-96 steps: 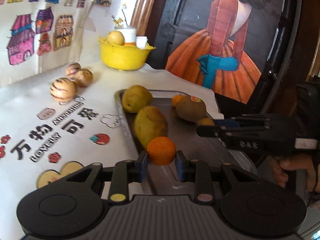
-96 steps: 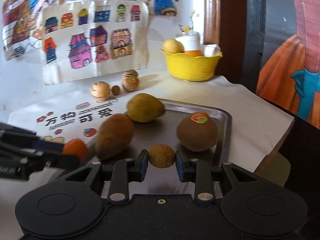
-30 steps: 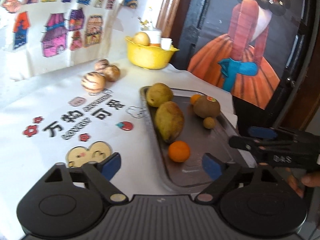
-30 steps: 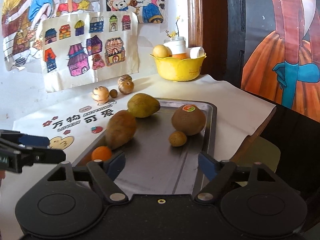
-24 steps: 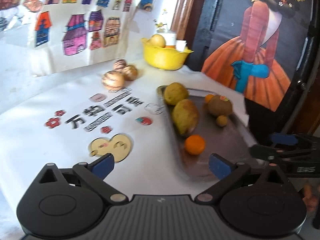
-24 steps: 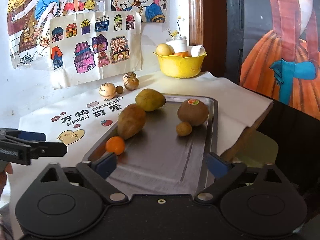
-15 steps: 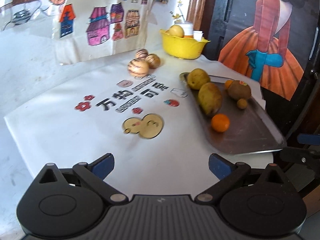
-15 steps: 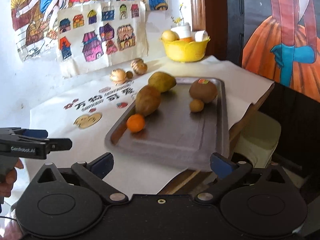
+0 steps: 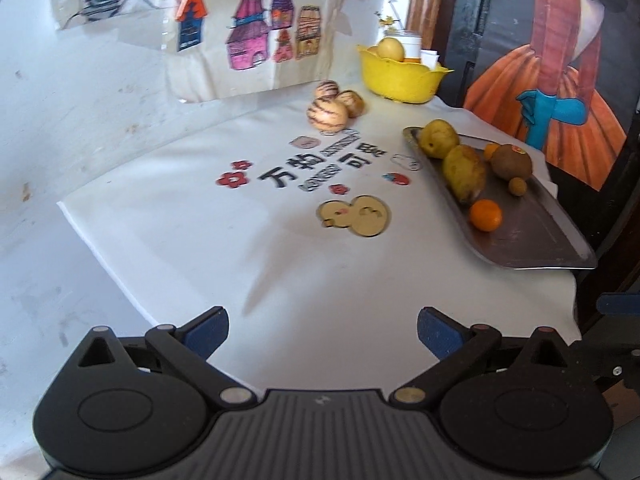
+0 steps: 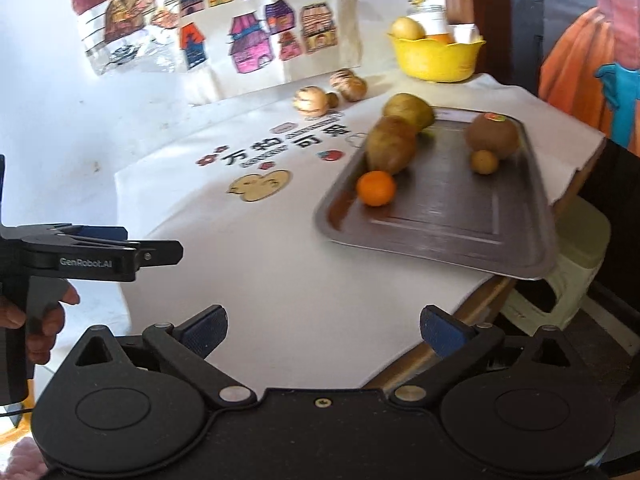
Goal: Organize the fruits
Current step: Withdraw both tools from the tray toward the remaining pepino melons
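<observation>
— What are the two tools doing?

— The left hand-held gripper (image 9: pixel 323 330) has its blue pads spread wide with nothing between them, held above the white cloth (image 9: pixel 224 248) on the surface. The right hand-held gripper (image 10: pixel 323 330) is spread just as wide and is also empty, over the cloth's near edge.

— And the fruit?

— Well ahead of both. From the right hand-held gripper, the metal tray (image 10: pixel 440 236) lies ahead and a little to the right. On it the orange (image 10: pixel 376 188) sits nearest, close to the tray's left rim. Just beyond it, touching or nearly so, lies a long brownish-yellow fruit (image 10: pixel 391 144), and behind that a rounder yellow-green fruit (image 10: pixel 408 110). Over at the tray's far right is a brown fruit with a sticker (image 10: pixel 493 133), and a small round tan fruit (image 10: pixel 484 161) sits right against its near side.

— Anything off the tray?

— Far ahead and left of the tray, a cluster of striped round fruits (image 10: pixel 310 101) rests on the cloth. Beyond the tray stands a yellow bowl (image 10: pixel 436 60) with a pale fruit in it.

— Can either tool see the other?

— From the right one, the left shows at the far left, side-on, a hand (image 10: pixel 38 324) on its grip.
</observation>
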A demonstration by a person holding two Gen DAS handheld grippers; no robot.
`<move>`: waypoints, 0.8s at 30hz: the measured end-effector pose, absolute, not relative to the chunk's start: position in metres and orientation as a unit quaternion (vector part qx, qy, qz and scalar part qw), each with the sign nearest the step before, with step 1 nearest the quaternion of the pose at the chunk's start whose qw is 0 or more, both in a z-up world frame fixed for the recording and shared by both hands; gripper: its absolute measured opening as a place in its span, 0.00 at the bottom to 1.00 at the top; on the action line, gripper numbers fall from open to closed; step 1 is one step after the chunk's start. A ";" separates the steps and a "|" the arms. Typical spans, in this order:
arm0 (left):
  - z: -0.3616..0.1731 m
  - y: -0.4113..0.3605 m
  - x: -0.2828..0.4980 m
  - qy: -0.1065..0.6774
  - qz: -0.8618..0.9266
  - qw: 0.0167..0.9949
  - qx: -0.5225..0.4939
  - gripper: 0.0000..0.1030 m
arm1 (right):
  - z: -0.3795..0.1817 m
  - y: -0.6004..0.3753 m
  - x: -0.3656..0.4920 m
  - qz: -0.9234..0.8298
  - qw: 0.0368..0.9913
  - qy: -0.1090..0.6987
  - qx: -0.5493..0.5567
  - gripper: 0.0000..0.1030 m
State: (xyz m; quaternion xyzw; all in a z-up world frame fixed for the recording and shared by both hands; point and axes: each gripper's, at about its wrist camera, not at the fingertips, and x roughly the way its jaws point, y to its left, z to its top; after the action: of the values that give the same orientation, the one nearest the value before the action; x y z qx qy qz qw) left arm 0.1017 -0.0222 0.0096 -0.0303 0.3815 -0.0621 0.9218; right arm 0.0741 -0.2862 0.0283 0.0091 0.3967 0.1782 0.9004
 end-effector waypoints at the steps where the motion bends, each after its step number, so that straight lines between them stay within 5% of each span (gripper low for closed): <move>1: 0.010 -0.018 0.102 0.382 -0.057 0.922 -0.031 1.00 | 0.030 -0.283 0.075 0.183 0.899 0.397 0.009 0.99; 24: 0.098 0.015 0.201 0.273 -0.043 0.961 -0.013 1.00 | 0.197 -0.262 0.223 0.239 0.919 0.309 -0.053 0.99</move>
State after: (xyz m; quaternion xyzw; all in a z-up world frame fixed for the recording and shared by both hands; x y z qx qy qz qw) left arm 0.2015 0.0152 0.0979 -0.0130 0.2734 -0.0431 0.9608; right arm 0.2234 -0.2616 0.1966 -0.0534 0.3094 0.2393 0.9188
